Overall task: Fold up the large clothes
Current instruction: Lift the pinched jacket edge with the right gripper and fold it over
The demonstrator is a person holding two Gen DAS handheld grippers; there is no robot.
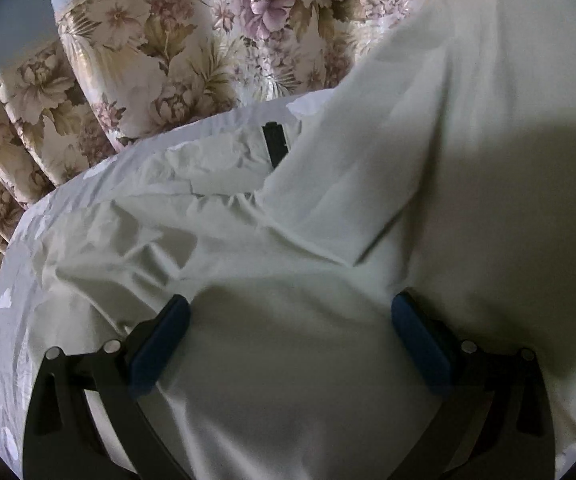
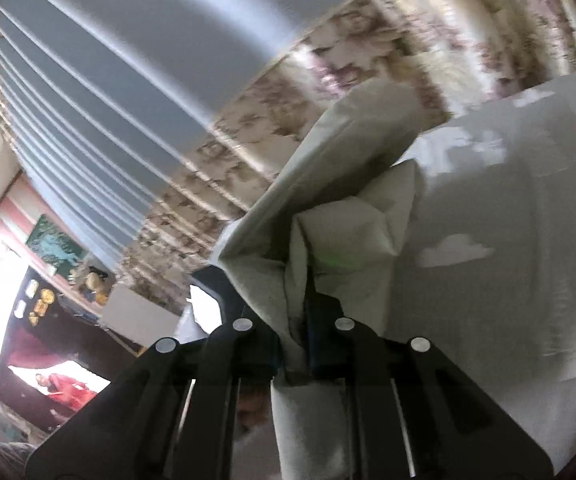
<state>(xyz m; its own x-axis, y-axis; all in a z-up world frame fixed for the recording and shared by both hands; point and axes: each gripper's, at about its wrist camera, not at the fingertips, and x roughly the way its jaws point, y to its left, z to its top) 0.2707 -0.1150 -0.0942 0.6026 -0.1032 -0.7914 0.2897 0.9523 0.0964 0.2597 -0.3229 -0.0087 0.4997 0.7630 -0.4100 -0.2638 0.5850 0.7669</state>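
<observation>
Left gripper (image 1: 290,312): jaws spread wide, over the garment (image 1: 328,240).
Right gripper (image 2: 293,312): clenched on a lifted garment fold.
Backdrop: floral curtain (image 1: 192,40).

The garment (image 1: 328,208) lies on the bedsheet (image 1: 48,240), with the curtain (image 1: 168,40) behind the bed.

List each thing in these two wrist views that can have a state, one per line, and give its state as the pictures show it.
left gripper: open, jaws wide apart over the cloth, gripping nothing.
right gripper: shut on the white garment.
white garment: partly spread and creased on the bed, one part pulled up in a bunch.
bed cover: lying flat under the garment.
floral curtain: hanging in folds behind the bed.
</observation>
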